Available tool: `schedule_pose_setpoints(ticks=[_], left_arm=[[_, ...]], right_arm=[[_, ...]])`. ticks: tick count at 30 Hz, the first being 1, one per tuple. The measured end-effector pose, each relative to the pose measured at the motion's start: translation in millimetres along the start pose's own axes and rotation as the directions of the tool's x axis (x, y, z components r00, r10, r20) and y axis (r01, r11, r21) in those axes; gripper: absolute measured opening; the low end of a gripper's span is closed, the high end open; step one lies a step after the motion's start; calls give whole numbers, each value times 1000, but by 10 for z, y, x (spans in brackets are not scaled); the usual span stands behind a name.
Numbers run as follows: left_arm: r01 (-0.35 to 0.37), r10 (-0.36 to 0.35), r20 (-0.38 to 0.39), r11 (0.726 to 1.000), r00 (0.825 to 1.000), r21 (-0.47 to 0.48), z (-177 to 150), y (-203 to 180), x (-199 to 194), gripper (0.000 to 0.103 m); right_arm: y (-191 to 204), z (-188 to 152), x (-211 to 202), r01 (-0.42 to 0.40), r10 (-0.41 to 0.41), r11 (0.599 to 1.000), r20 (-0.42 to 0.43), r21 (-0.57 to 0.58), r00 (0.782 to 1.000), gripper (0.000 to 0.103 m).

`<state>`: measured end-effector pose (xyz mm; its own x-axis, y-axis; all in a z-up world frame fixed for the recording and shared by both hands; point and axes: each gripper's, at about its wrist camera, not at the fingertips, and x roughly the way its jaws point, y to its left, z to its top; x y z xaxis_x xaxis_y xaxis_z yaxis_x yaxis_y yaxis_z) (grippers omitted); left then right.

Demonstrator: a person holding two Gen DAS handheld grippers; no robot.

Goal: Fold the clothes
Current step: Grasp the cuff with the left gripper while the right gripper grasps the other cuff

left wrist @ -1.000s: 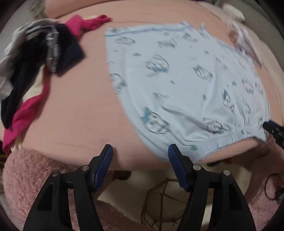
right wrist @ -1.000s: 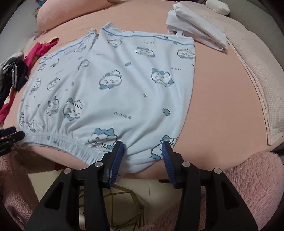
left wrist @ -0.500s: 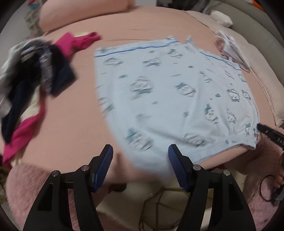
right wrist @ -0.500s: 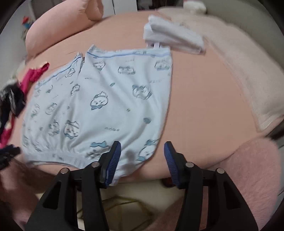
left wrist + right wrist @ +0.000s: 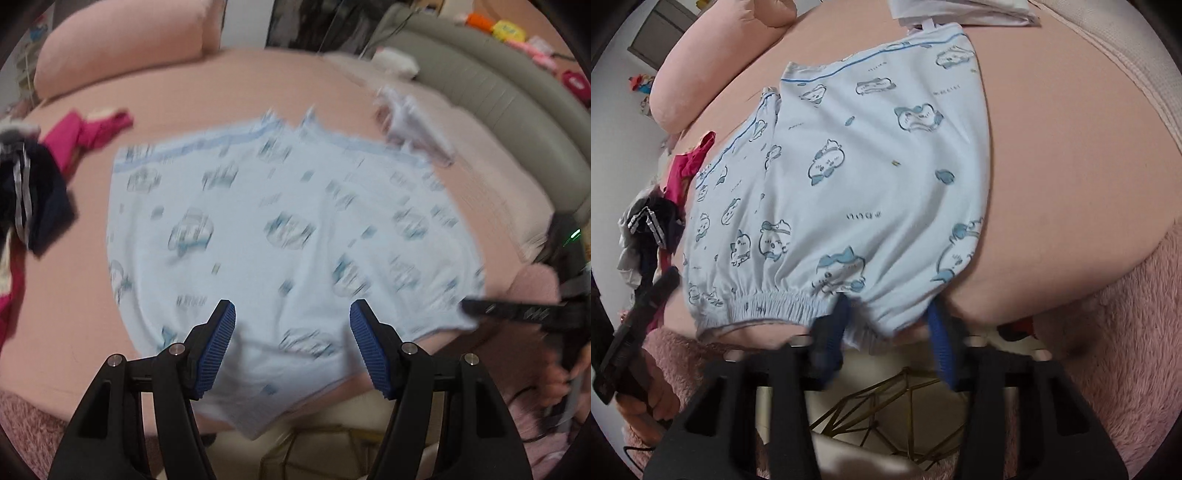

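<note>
Pale blue shorts printed with cartoon animals lay flat on a pink bed, waistband at the near edge. The right claw had just been closing, its blurred pads straddling the waistband; a firm grip could not be confirmed. The left claw hovered released above the waistband, clear of the fabric.

A pink sheet covers the bed, and a pink bolster pillow lies at its far end. A fluffy pink blanket hangs at the near edge — below it stands a gold wire frame. A grey-green headboard runs along one side.
</note>
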<state>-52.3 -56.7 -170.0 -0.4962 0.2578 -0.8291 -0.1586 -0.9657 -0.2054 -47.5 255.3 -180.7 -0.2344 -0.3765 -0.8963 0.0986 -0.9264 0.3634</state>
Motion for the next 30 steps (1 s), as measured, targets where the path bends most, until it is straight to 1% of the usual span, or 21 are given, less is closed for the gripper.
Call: schedule_pose_setpoints(ticks=[1, 2, 4, 8, 10, 11, 14, 16, 17, 19, 20, 21, 23, 25, 27, 30], left_arm=[[-6, 6, -18, 1000, 1000, -16, -22, 41, 38, 68], [-4, 3, -23, 999, 1000, -40, -27, 103, 47, 68], [0, -2, -22, 996, 1000, -86, -21, 218, 46, 68], [11, -9, 12, 986, 1000, -165, -4, 428, -68, 68], [15, -10, 28, 980, 1000, -200, -28, 526, -133, 68], [16, -9, 31, 976, 999, -215, -42, 568, -157, 68], [22, -13, 36, 966, 999, -257, -67, 671, -190, 68], [33, -22, 42, 961, 999, -273, -72, 712, -206, 68], [37, -26, 42, 960, 999, -278, -76, 724, -206, 68], [37, -30, 30, 959, 999, -282, -91, 725, -180, 68], [33, -29, 20, 960, 999, -277, -98, 714, -158, 68], [31, -30, 11, 962, 1000, -272, -101, 700, -138, 68], [39, -39, 4, 967, 999, -253, -80, 661, -104, 68], [48, -48, 4, 971, 999, -234, -43, 615, -74, 68], [49, -50, 0, 975, 999, -217, -21, 564, -40, 68], [44, -48, -14, 979, 999, -198, -34, 514, -6, 68]], right_arm=[[33, 12, 12, -7, 7, 1000, 0, -3, 1000, 15], [49, 75, 27, -8, 8, 1000, 5, -12, 1000, 9], [144, 221, -49, -41, 42, 999, 17, -34, 999, 7], [606, 634, -117, -133, 140, 983, 46, -128, 989, 6], [975, 796, -100, -159, 171, 965, 40, -210, 985, 6], [1213, 854, -49, -184, 196, 950, 22, -254, 980, 6], [1708, 881, 158, -231, 229, 911, -46, -342, 972, 6], [1929, 787, 362, -248, 220, 889, -116, -386, 969, 6], [2028, 731, 459, -227, 188, 888, -135, -399, 973, 6], [1974, 644, 433, -204, 169, 899, -121, -389, 978, 7], [1886, 594, 349, -182, 158, 912, -94, -369, 983, 12], [1786, 541, 252, -157, 143, 925, -65, -347, 988, 22], [1519, 451, 20, -82, 86, 951, -2, -298, 996, 25], [1172, 391, -169, 4, 5, 974, 39, -225, 999, 32], [763, 344, -305, 56, -52, 993, 43, -106, 998, 41], [274, 236, -417, 65, -66, 997, 21, 48, 998, 43]])
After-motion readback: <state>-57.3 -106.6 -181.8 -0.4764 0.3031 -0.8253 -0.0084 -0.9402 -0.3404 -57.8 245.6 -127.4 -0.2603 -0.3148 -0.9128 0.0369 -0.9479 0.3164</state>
